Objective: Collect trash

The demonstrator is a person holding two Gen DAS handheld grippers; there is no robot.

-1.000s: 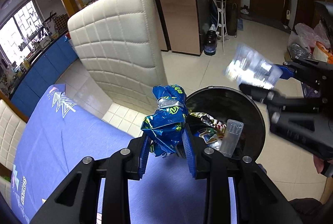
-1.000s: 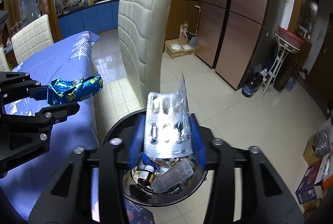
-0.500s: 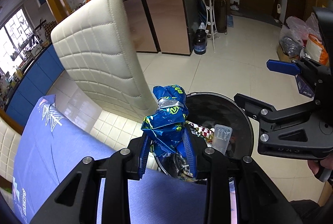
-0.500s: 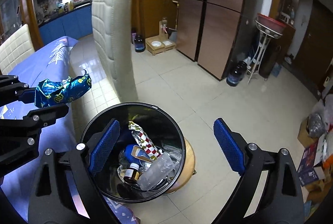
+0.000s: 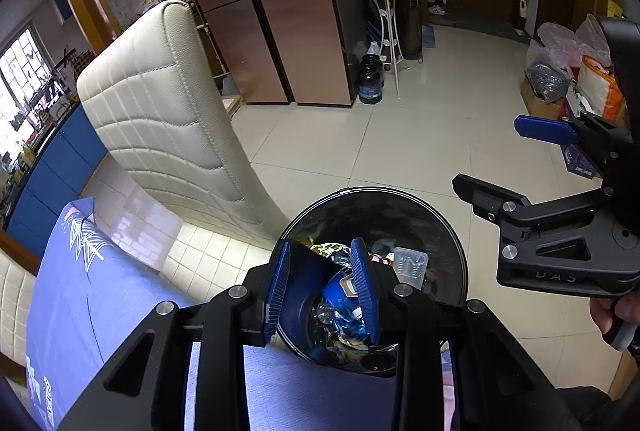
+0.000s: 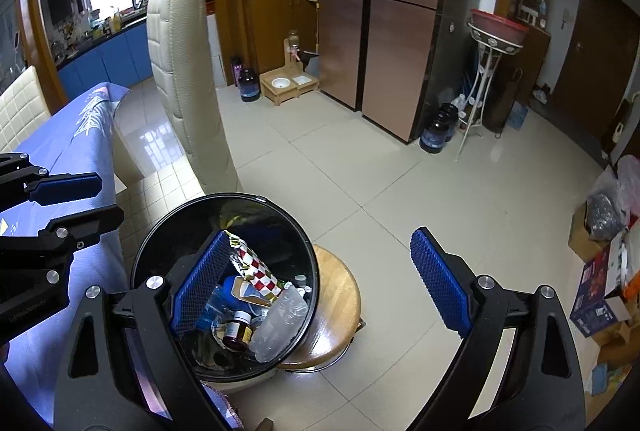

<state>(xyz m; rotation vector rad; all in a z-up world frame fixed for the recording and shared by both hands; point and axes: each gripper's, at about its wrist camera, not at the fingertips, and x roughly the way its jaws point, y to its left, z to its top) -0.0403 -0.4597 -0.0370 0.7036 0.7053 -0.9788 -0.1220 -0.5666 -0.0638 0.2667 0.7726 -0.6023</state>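
A round black trash bin [image 5: 448, 227] [image 6: 288, 219] stands on a wooden stool [image 6: 340, 295] beside the blue table. It holds several pieces of trash: a blue foil wrapper [image 5: 340, 295], a blister pack [image 5: 410, 265], a checkered wrapper [image 6: 256, 271], a brown bottle [image 6: 238, 329] and a clear plastic bottle [image 6: 280, 319]. My left gripper [image 5: 322, 289] is open and empty over the bin's near rim. My right gripper [image 6: 320, 281] is wide open and empty above the bin's right side; it also shows in the left wrist view [image 5: 508, 159].
The table with a blue cloth [image 5: 80, 303] lies at the left. A cream padded chair [image 5: 168, 119] [image 6: 184, 79] stands behind the bin. Tiled floor [image 6: 380, 171] spreads right. Bags and boxes [image 6: 604, 271] sit at the far right; a plant stand [image 6: 488, 79] and dark jugs stand by the cabinets.
My right gripper opened and dropped the blister pack into the bin. Then my left gripper opened and the blue foil wrapper fell into the bin.
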